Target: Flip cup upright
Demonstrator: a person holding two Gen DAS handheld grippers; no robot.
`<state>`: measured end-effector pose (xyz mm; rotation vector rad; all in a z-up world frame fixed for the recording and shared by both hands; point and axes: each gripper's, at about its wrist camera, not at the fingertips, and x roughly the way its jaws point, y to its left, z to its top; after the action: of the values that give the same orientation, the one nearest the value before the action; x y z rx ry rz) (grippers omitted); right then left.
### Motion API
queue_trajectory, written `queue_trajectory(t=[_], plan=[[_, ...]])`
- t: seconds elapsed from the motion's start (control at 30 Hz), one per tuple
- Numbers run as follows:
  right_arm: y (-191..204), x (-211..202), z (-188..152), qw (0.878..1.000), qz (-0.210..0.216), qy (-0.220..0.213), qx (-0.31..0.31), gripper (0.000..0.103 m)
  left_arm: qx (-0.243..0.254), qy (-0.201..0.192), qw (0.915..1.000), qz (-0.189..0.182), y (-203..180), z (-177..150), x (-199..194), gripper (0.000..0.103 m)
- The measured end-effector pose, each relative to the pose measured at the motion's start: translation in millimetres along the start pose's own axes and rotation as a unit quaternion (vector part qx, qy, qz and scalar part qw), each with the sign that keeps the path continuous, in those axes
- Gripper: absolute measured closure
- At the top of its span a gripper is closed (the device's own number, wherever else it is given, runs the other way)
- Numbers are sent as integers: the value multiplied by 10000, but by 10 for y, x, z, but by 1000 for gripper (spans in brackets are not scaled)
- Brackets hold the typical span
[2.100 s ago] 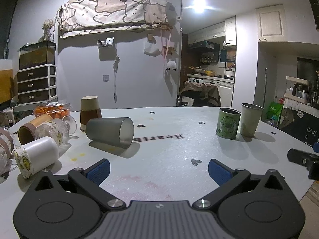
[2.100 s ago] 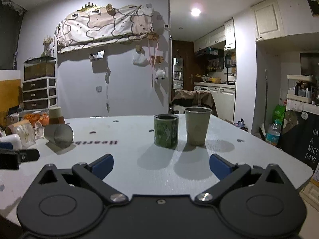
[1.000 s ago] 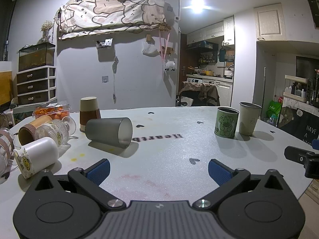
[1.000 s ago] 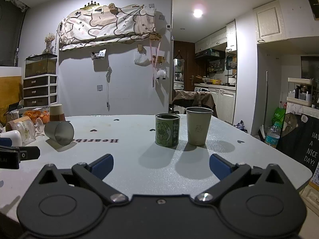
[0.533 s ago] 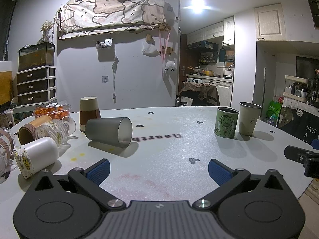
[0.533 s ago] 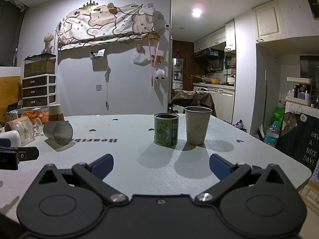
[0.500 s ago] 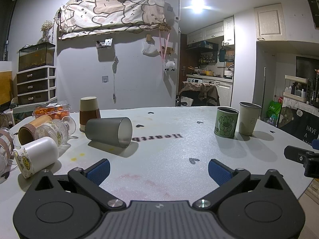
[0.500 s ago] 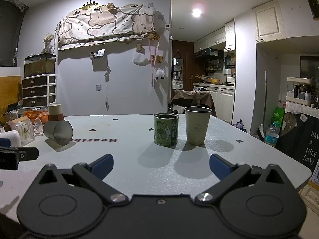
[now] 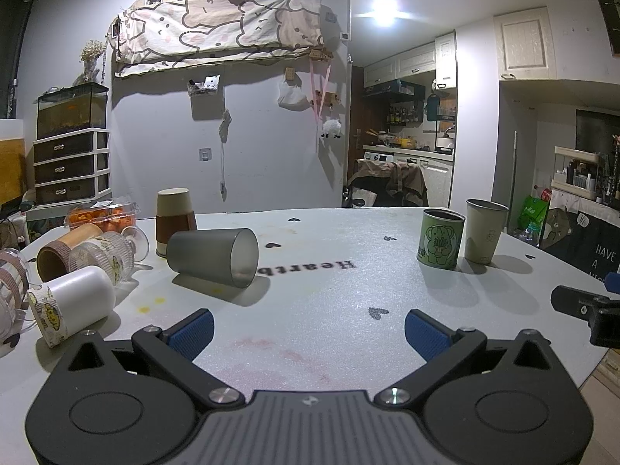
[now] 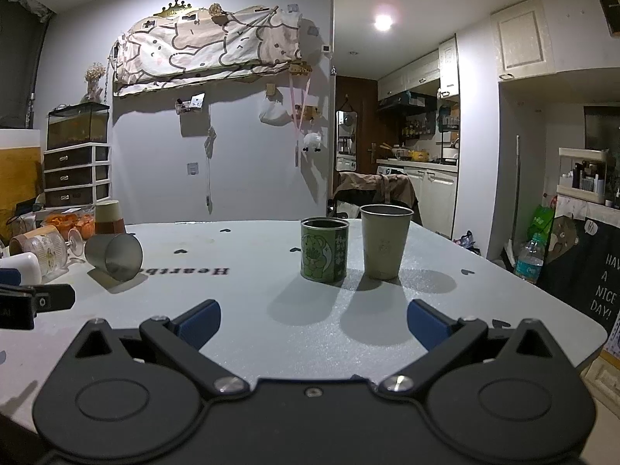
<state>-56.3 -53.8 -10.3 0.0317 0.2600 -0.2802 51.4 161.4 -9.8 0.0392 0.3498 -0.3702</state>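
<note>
A frosted grey cup [image 9: 213, 256] lies on its side on the white table [image 9: 329, 310], mouth toward me and to the right; it also shows in the right wrist view [image 10: 114, 255] at the left. My left gripper [image 9: 309, 333] is open and empty, a short way in front of the cup and to its right. My right gripper [image 10: 313, 325] is open and empty, facing a green printed cup [image 10: 324, 250] and a beige cup [image 10: 384, 246], both upright.
At the table's left stand an upside-down brown paper cup [image 9: 175, 221], a white cup on its side [image 9: 71, 306], a ribbed glass [image 9: 112, 254], a tape roll [image 9: 58, 257] and a box of orange food [image 9: 101, 213]. The table edge runs close on the right.
Both grippers have barely shifted; the view has drifted slightly. Both stay open, and the cups have not moved.
</note>
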Motion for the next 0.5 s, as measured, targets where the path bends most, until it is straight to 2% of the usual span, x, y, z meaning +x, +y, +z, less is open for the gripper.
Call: queue_trajectory(t=[0.5], plan=[[-14,11,4,10000,-21,9,4,0,2,0,10000,0,1,-1,0,0]])
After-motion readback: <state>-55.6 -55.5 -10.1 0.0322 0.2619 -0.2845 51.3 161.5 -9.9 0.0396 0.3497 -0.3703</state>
